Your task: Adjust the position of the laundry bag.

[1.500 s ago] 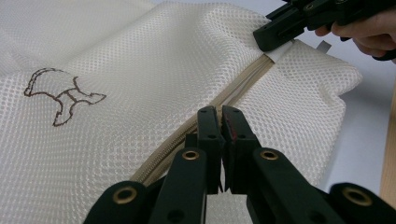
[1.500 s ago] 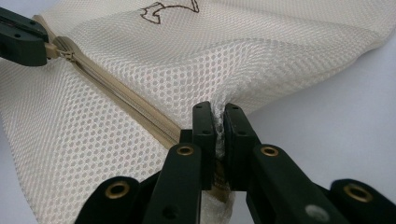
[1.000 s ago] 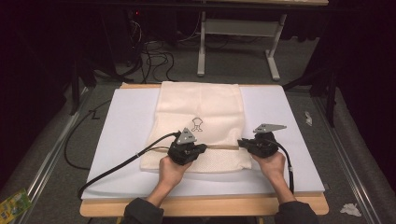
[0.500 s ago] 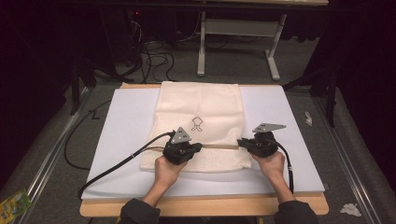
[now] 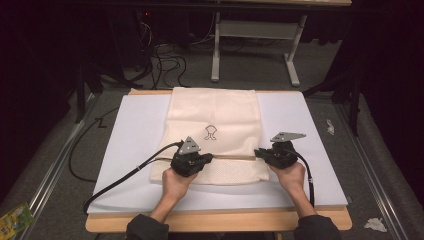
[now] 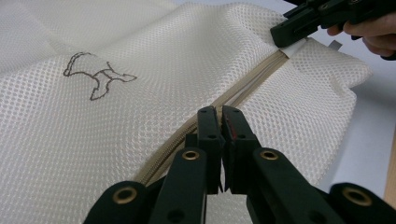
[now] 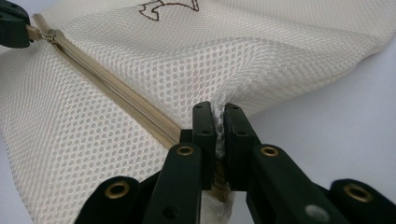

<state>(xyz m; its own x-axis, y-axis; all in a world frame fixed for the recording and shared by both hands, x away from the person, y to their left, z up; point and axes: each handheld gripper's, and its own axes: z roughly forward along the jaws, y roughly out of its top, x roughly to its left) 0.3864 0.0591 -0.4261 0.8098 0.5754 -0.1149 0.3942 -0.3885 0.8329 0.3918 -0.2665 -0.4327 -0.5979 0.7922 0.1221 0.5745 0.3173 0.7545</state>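
A cream mesh bag (image 5: 215,112) with a small dark outline print (image 5: 210,132) lies flat on a white board (image 5: 135,130). A tan zipper (image 5: 232,157) runs across its near part. My left gripper (image 5: 209,158) sits at the zipper's left part, jaws shut (image 6: 219,116). The right gripper view shows it pinching the zipper pull (image 7: 36,31). My right gripper (image 5: 258,152) is at the bag's right edge, shut (image 7: 218,119) on a bunched fold of mesh by the zipper's end. The zipper between the two grippers (image 7: 116,93) looks closed.
The white board rests on a wooden table (image 5: 215,221) whose front edge is near the person. Black cables (image 5: 120,177) trail off the grippers to the left and right. Behind the table stand white frame legs (image 5: 292,65) and floor cables (image 5: 165,60). Crumpled paper (image 5: 375,224) lies on the floor.
My left gripper has slid a little to the left along the zipper. The right gripper has stayed where it was, and the bag has not shifted.
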